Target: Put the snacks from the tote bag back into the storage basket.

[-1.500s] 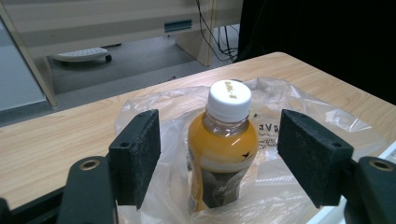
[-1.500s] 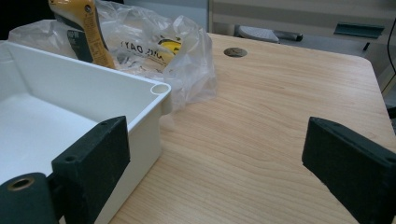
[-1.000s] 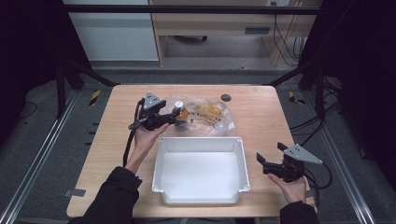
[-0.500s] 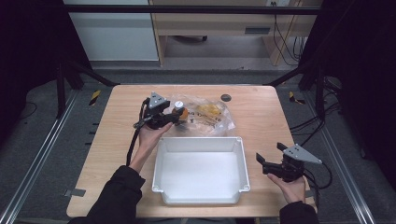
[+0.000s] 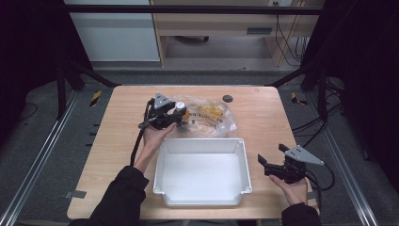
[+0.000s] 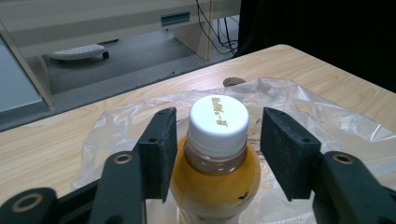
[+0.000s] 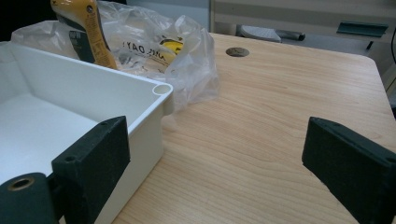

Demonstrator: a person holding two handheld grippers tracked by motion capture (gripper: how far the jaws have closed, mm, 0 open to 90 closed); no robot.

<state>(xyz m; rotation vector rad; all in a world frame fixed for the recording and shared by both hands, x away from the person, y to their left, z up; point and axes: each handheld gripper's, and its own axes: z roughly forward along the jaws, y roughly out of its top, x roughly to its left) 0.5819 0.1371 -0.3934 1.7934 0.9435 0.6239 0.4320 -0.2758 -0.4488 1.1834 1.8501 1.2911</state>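
The left gripper [image 6: 217, 154] has its jaws apart on either side of a bottle [image 6: 215, 172] of orange drink with a white cap – neither pad touches it. The bottle stands on a clear plastic bag [image 5: 211, 117] on the counter [image 5: 263, 117], just behind a white tray [image 5: 202, 172]. The right gripper [image 5: 269, 159] rests open beside the tray's right side.

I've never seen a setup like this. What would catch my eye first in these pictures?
Probably the big white tub at the near middle of the wooden table, with nothing in it. Just behind it lies a crinkled clear plastic bag, where the left gripper has its black jaws open on either side of a white-capped bottle of amber drink. The right gripper waits open beside the tub's right wall.
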